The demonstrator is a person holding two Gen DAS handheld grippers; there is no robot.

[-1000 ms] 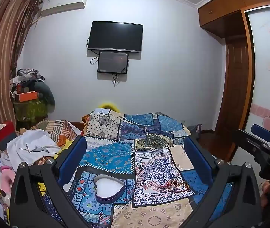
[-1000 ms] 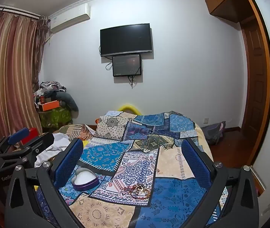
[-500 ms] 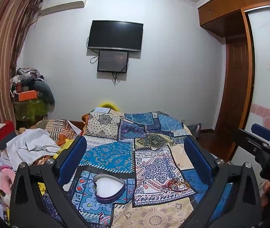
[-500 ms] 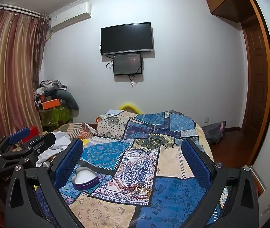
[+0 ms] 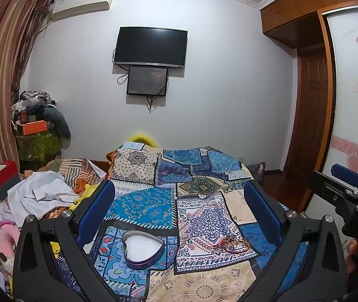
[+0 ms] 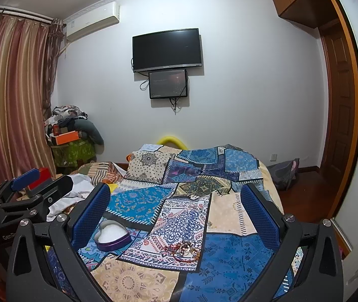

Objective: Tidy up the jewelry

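Observation:
A purple heart-shaped tin (image 5: pixel 143 251) (image 6: pixel 112 235) with a white lining lies open on the patchwork bedspread (image 5: pixel 199 216) (image 6: pixel 231 256). To its right lies a small heap of red and gold jewelry (image 5: pixel 231 242) (image 6: pixel 185 249). My left gripper (image 5: pixel 179 196) is open, held above the bed, with the tin low between its blue pads and nothing in them. My right gripper (image 6: pixel 175 196) is also open and empty, with the jewelry low between its fingers. Each gripper shows at the edge of the other's view: the right gripper (image 5: pixel 347 191), the left gripper (image 6: pixel 28 191).
Crumpled white cloth (image 5: pixel 40 196) and mixed clothes lie on the bed's left side. A stack of boxes and bags (image 5: pixel 38 130) stands in the far left corner by the curtain (image 6: pixel 10 100). A wardrobe (image 5: pixel 355 125) and wooden door (image 6: pixel 342 125) are on the right.
Both views have shifted very slightly; the tin and jewelry stay where they were and both grippers remain open.

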